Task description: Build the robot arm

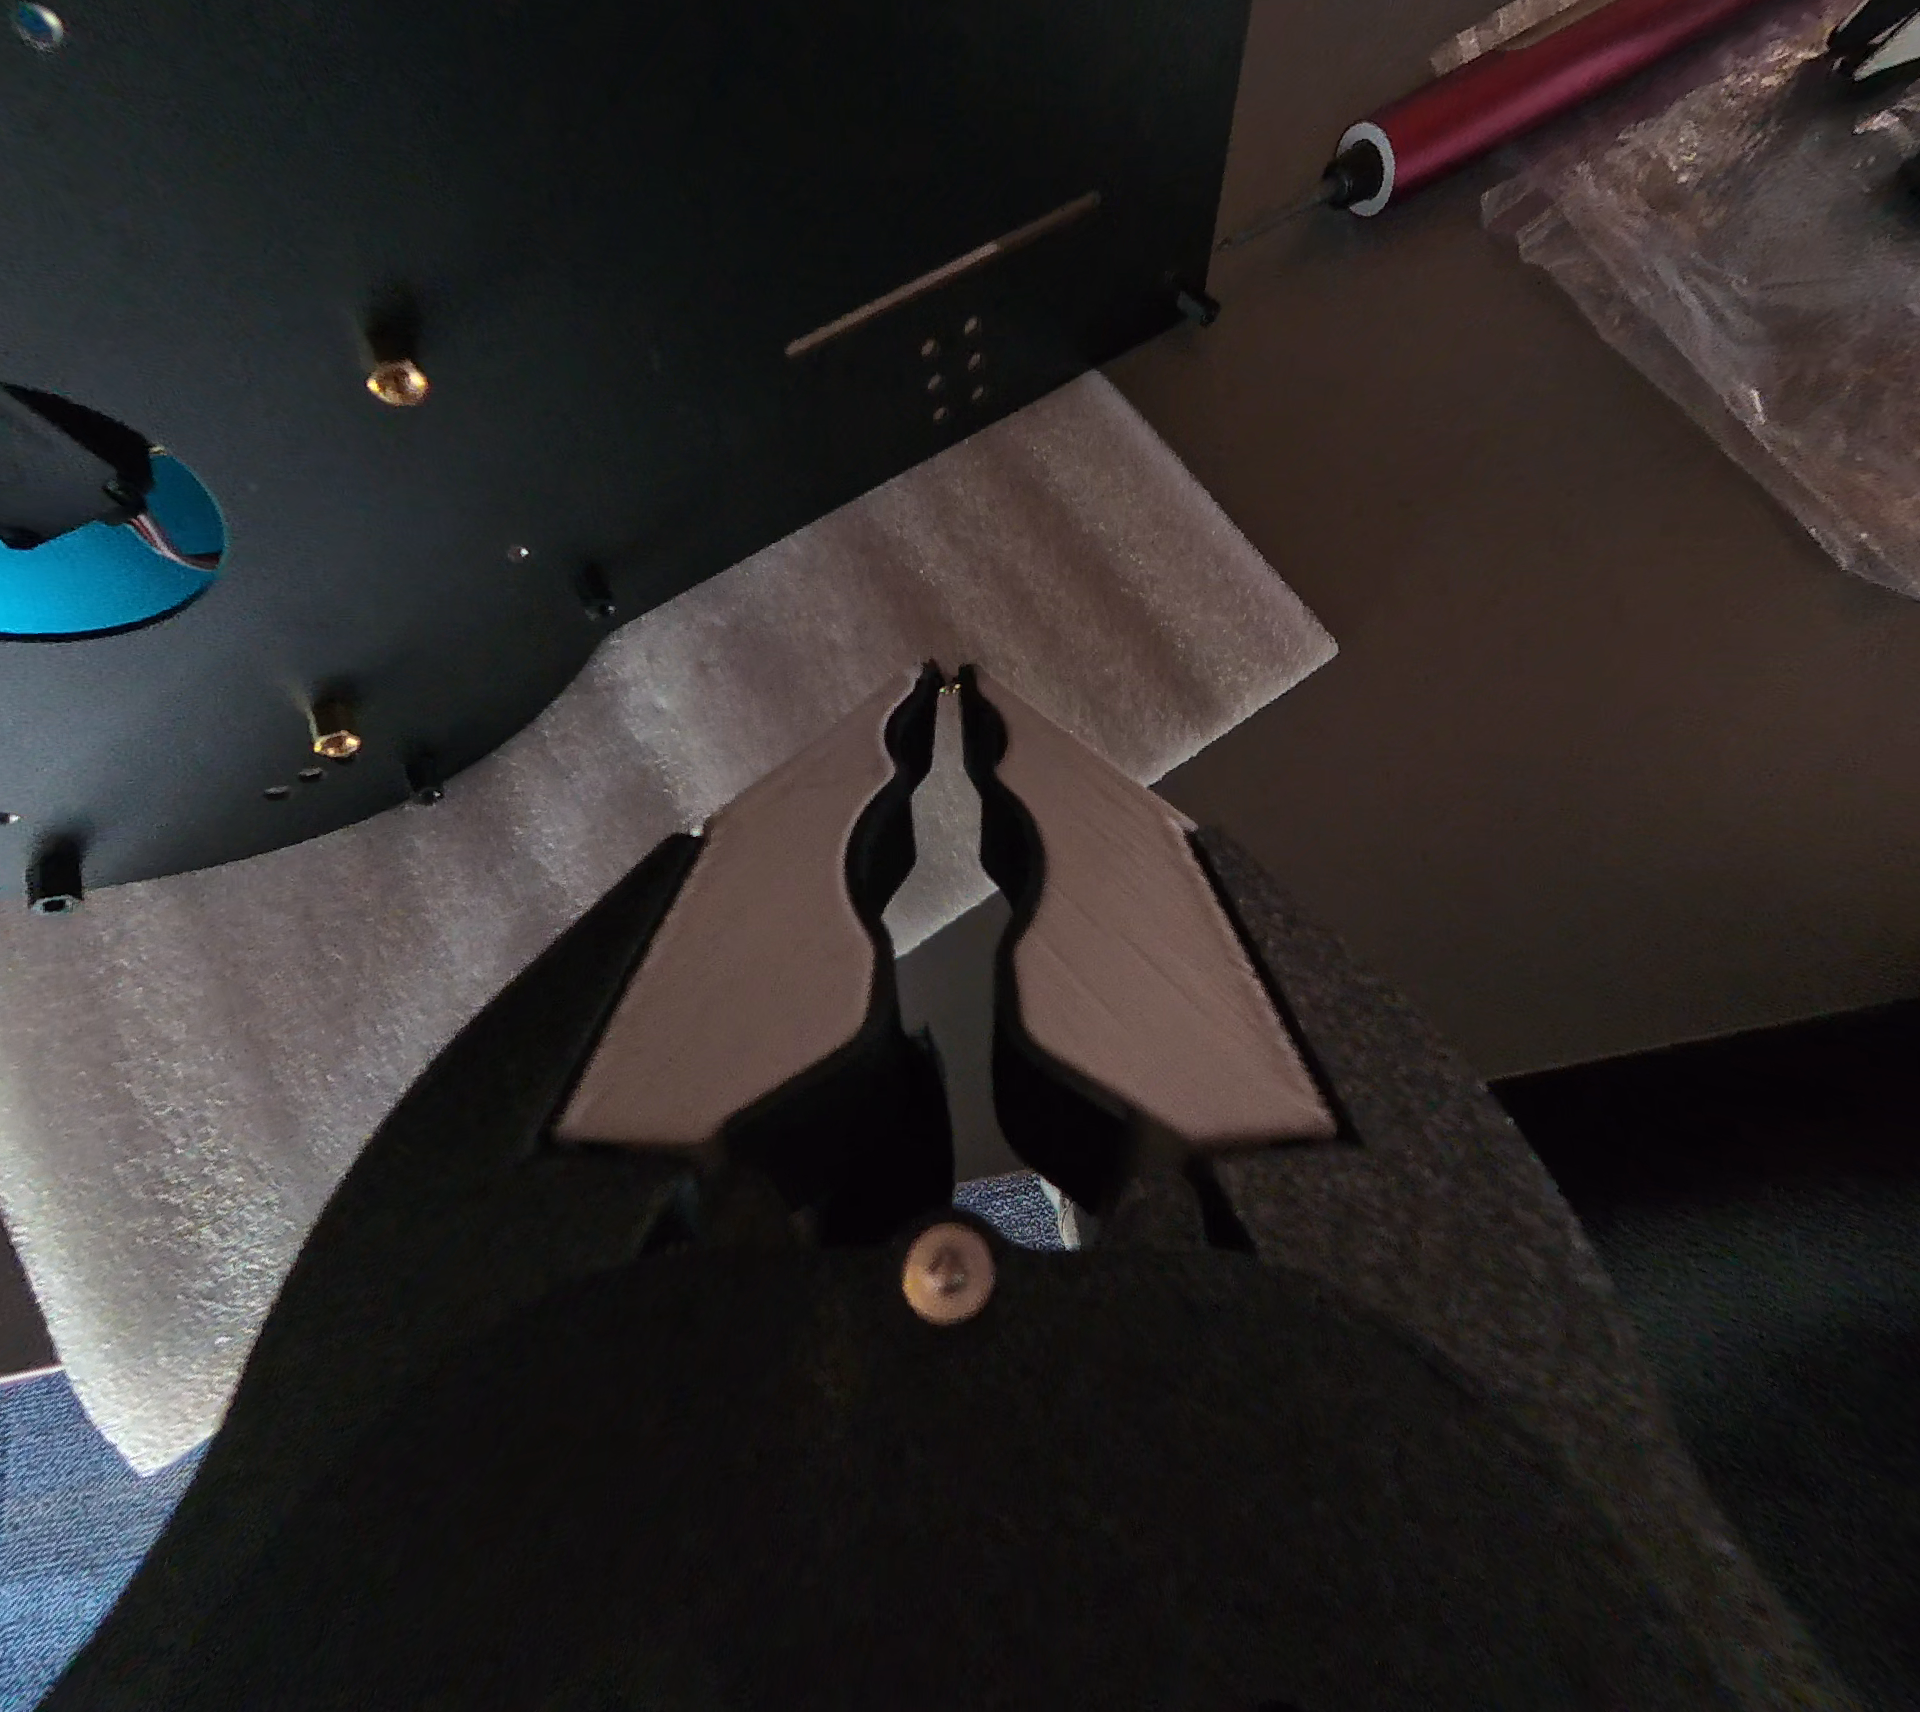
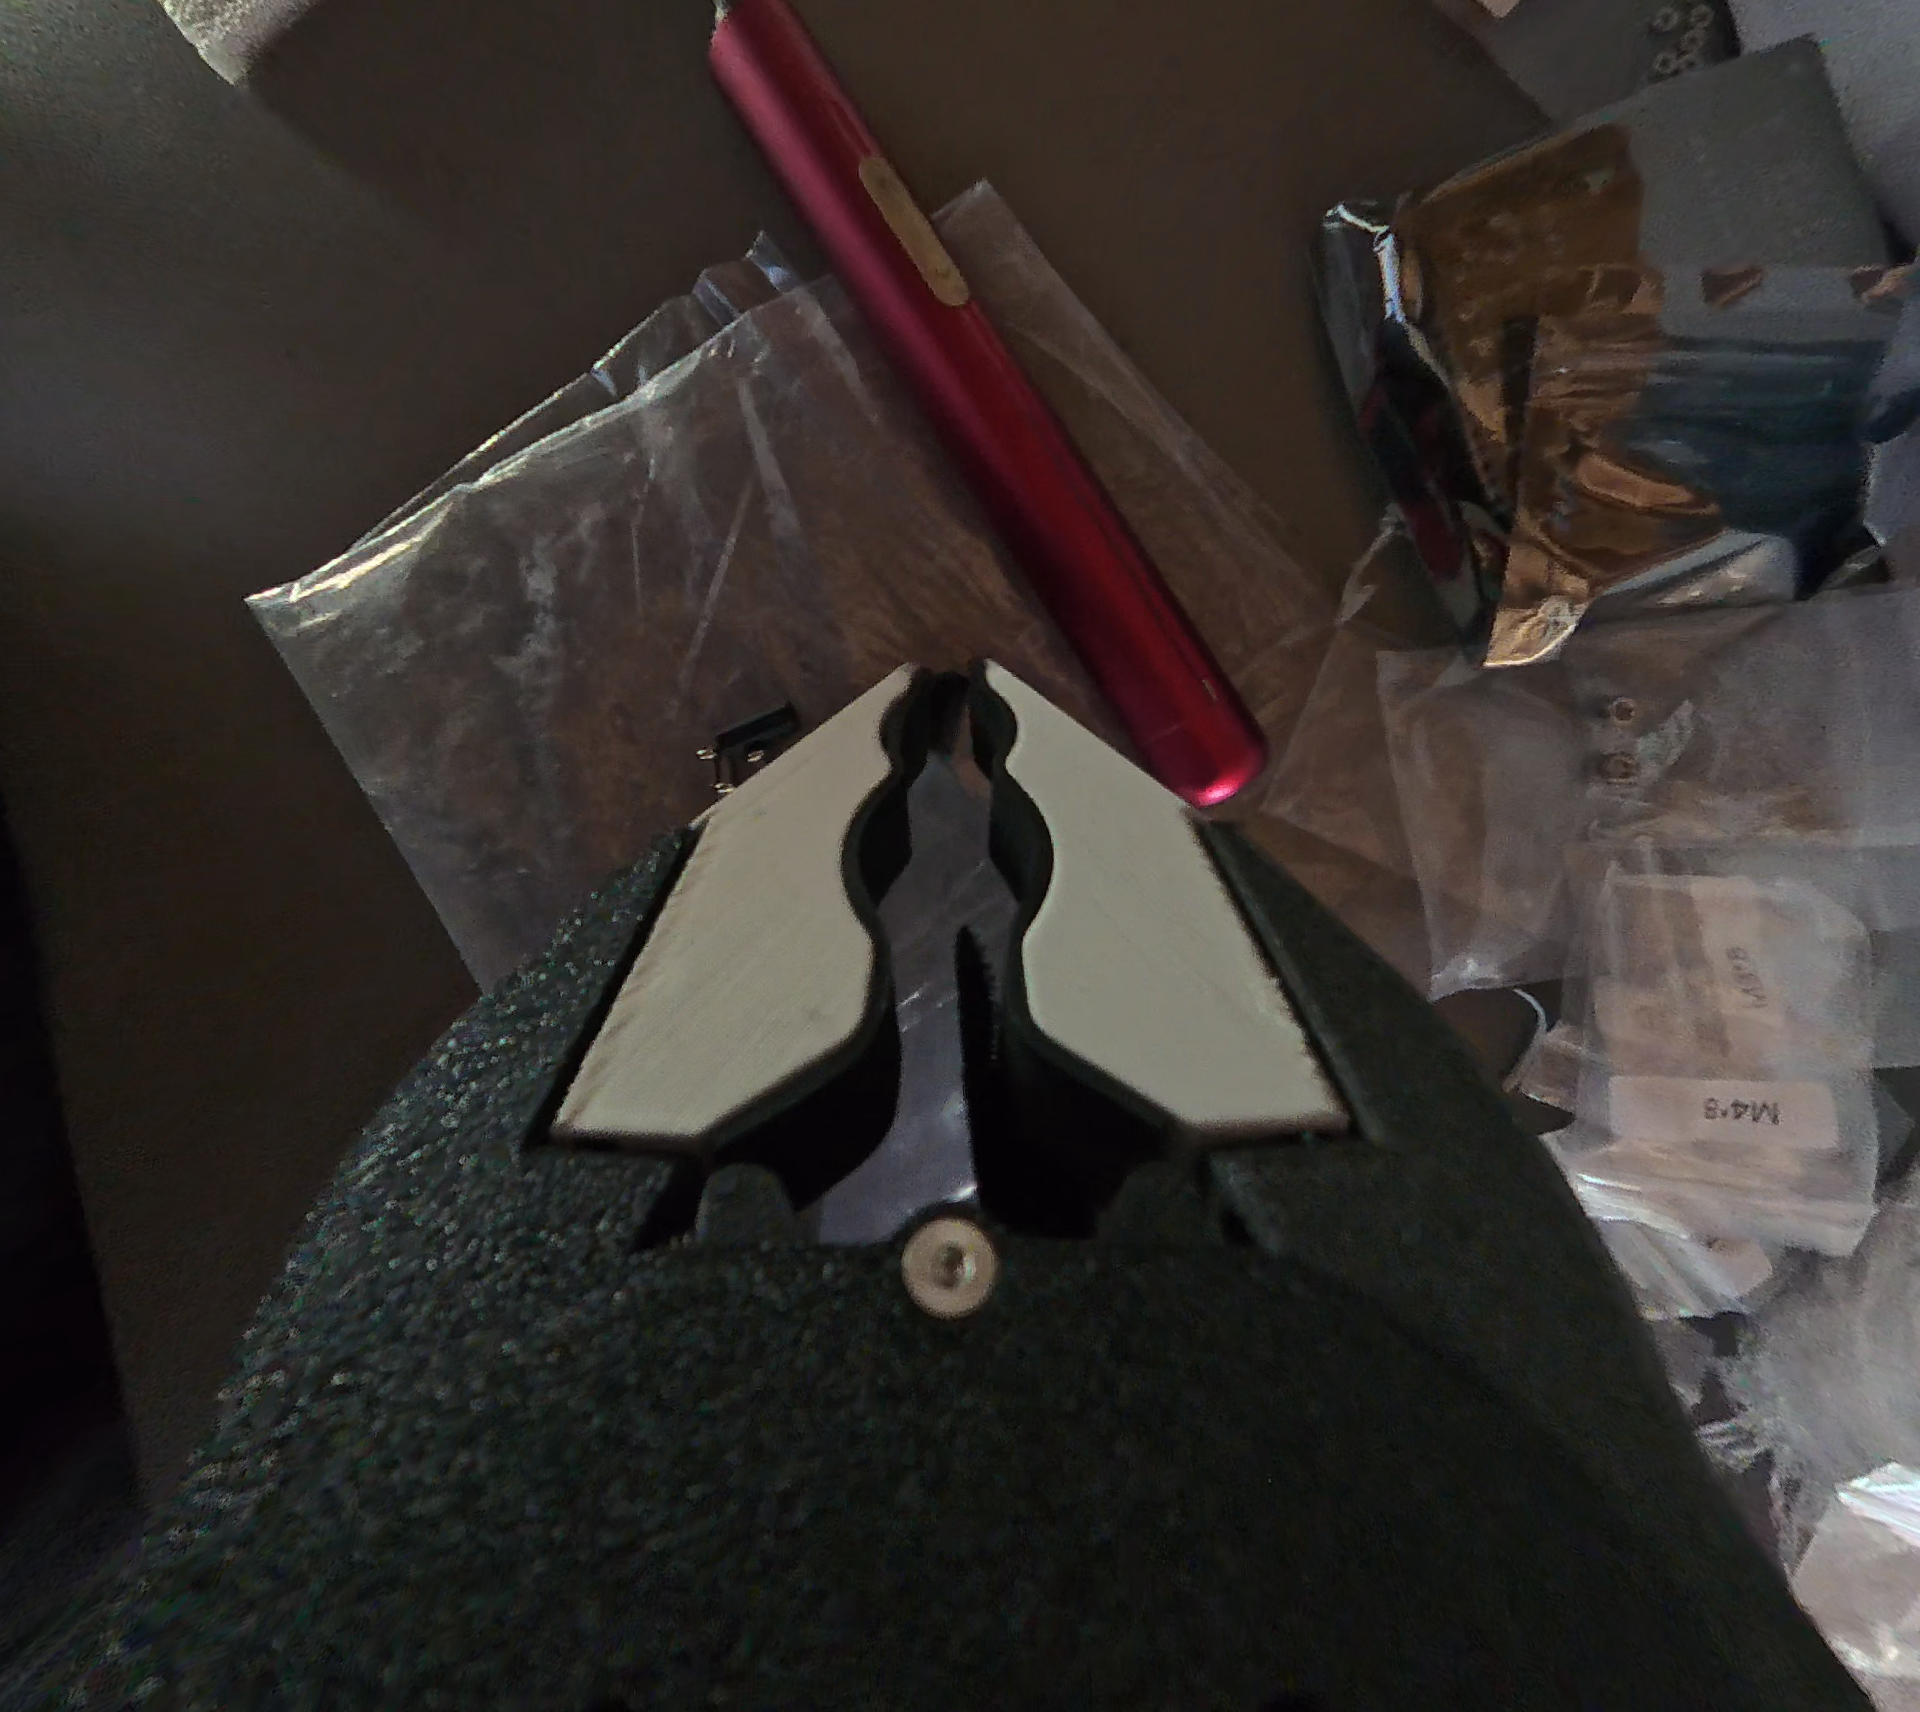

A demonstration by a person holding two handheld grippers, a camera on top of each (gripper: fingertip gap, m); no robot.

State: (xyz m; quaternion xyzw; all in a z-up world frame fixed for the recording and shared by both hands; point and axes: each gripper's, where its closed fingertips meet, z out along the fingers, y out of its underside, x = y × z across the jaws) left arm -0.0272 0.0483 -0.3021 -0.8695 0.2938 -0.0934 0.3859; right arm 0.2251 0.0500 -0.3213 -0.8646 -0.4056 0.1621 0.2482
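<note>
Brown table (image 2: 1143,0), red screwdriver (image 2: 977,405) beside right jaws

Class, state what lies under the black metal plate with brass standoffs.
A white foam sheet lies under the black metal plate, sticking out along its near edge onto the brown table. How far the foam runs beneath the plate is covered.

A brown tabletop (image 1: 1455,623) in dim light; blue carpet floor (image 1: 62,1558) below its edge.
</note>
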